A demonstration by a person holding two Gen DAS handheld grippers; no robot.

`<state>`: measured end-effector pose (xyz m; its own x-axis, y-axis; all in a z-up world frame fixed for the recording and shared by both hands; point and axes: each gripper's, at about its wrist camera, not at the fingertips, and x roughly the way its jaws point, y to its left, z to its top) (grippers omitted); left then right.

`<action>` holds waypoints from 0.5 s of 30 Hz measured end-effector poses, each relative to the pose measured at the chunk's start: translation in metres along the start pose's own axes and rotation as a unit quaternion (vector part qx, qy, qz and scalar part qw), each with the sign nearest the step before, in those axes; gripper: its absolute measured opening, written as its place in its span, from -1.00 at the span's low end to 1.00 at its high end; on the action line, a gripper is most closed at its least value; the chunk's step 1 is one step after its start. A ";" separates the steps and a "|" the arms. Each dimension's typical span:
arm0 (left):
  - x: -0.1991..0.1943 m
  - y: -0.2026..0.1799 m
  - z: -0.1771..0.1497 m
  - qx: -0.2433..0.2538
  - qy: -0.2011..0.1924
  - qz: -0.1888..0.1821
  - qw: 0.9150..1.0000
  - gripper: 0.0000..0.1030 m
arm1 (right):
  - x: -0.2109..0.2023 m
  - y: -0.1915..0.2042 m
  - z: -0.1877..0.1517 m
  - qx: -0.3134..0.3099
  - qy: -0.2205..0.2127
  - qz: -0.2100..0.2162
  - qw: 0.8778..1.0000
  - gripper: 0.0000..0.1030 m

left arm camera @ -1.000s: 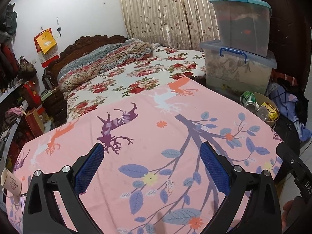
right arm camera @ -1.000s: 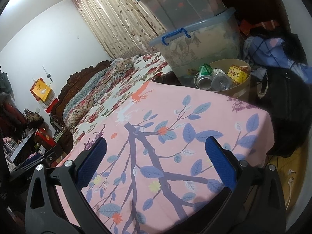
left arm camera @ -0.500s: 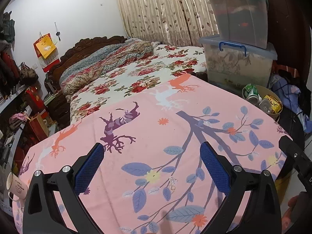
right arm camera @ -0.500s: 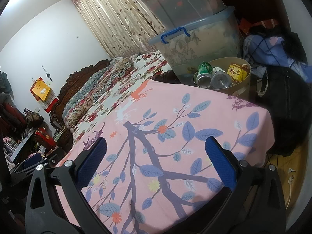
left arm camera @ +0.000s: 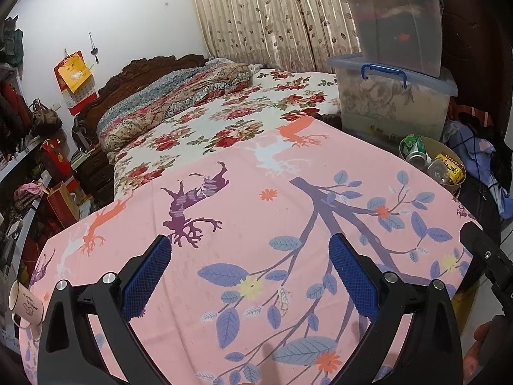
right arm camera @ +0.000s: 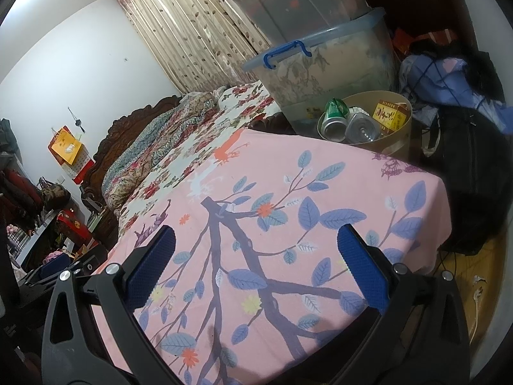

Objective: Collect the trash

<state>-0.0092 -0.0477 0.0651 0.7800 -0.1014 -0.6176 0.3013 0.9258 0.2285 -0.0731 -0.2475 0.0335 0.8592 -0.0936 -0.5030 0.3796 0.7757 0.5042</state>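
Note:
A round beige bin (right arm camera: 396, 142) (left arm camera: 452, 186) stands past the far right corner of the table with the pink leaf-print cloth (right arm camera: 288, 240) (left arm camera: 256, 218). Inside it lie a green can (right arm camera: 335, 115) (left arm camera: 415, 149), a clear bottle (right arm camera: 360, 128) (left arm camera: 437, 168) and a yellow box (right arm camera: 389, 117) (left arm camera: 452, 166). My left gripper (left arm camera: 248, 276) hovers open above the cloth, its jaws holding nothing. My right gripper (right arm camera: 256, 268) is open too, above the cloth nearer the bin. Its black body (left arm camera: 487, 256) shows at the right edge of the left wrist view.
Two stacked clear storage boxes (right arm camera: 320, 61) (left arm camera: 394, 96) rise behind the bin. A floral bed (left arm camera: 231, 122) lies beyond the table. A white mug (left arm camera: 25, 303) sits at the table's left edge. Dark bags and clothes (right arm camera: 465, 147) pile up on the right, shelves (left arm camera: 25, 173) on the left.
Both views have pulled back and lifted slightly; the bin and storage boxes look a little farther away. Both grippers stay open and empty.

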 end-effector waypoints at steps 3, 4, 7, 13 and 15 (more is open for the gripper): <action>0.001 -0.001 -0.001 0.004 0.002 -0.001 1.000 0.84 | 0.000 -0.001 0.000 0.001 0.000 0.000 1.000 0.94; 0.002 -0.002 -0.002 0.005 0.003 -0.001 1.000 0.84 | 0.000 -0.001 -0.001 0.001 0.000 0.000 1.000 0.94; 0.002 -0.002 -0.003 0.005 0.004 -0.001 1.000 0.84 | 0.001 -0.001 0.000 0.001 0.001 0.000 1.000 0.94; 0.003 -0.003 -0.003 0.005 0.005 -0.001 1.000 0.84 | 0.002 -0.002 -0.002 0.002 0.003 0.000 1.000 0.94; 0.003 -0.003 -0.004 0.004 0.005 -0.001 1.000 0.84 | 0.002 -0.004 0.000 0.002 0.003 0.000 1.000 0.94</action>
<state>-0.0094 -0.0495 0.0597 0.7738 -0.1001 -0.6255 0.3082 0.9222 0.2336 -0.0728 -0.2503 0.0303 0.8570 -0.0906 -0.5073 0.3817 0.7730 0.5067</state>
